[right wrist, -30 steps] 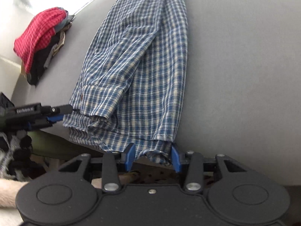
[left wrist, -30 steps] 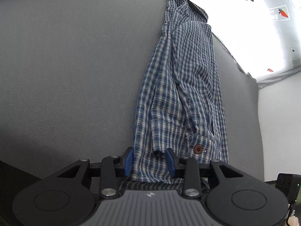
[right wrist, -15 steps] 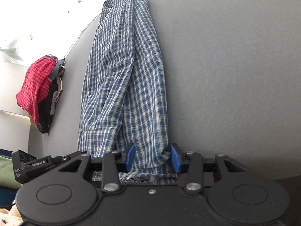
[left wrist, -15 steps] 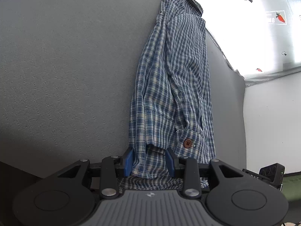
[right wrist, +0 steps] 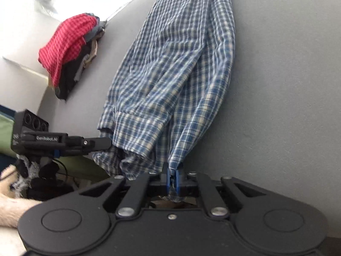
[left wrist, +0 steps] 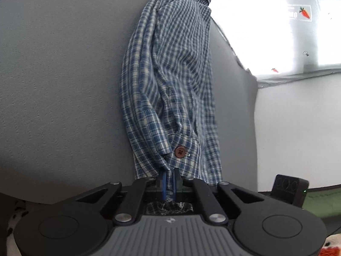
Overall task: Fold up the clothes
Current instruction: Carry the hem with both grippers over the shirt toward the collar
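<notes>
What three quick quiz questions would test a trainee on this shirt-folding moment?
1. True or false: the left gripper is open.
2. What does the right gripper pinch: A) shirt, B) red cloth, C) nothing?
3. Fill in: a brown ___ sits on the cuff near the left gripper.

Key: 1 false, it is shut on the shirt hem; 2 A; 3 button.

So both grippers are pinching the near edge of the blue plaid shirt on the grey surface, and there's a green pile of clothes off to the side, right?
Not quite: the pile of clothes is red on top, not green, as the right wrist view shows. The rest holds: left gripper and right gripper both clamp the blue plaid shirt.
</notes>
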### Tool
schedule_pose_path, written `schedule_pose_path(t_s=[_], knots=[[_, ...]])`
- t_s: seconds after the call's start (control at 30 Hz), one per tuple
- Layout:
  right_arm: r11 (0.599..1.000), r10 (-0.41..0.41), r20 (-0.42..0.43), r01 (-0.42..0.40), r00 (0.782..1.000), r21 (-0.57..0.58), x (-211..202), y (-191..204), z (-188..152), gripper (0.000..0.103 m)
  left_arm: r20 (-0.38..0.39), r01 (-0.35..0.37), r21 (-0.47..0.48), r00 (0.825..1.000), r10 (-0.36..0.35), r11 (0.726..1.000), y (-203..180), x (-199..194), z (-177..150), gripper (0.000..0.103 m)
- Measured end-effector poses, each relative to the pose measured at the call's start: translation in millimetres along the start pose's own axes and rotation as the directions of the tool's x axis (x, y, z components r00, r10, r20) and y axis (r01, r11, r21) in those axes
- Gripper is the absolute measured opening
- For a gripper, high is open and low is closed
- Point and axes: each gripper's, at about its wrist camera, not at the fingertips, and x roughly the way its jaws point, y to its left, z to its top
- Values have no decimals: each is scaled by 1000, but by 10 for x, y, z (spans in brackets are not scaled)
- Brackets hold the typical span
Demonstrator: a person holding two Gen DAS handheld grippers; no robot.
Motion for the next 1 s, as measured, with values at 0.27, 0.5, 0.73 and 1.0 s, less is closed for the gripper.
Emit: schedule_pose_path(t_s=[0.27, 0.5, 0.73, 1.0], knots=[[944, 194, 280, -256, 940, 208, -496, -209, 406, 5, 196, 220, -41, 958, -208, 975, -291, -313, 281, 5], [942, 188, 375, -275, 908, 194, -532, -294, 904, 5, 271, 270, -16, 928, -256, 963, -429, -223, 701, 5], [951, 192, 378, -267, 906, 156, -485, -400, 1403, 5, 347, 316, -32, 893, -286, 948, -417, -152, 1152, 5], [951, 175, 358, -252, 917, 179, -239, -593, 2103, 6, 370, 272, -53, 899, -234, 961, -351, 77, 1890, 5]])
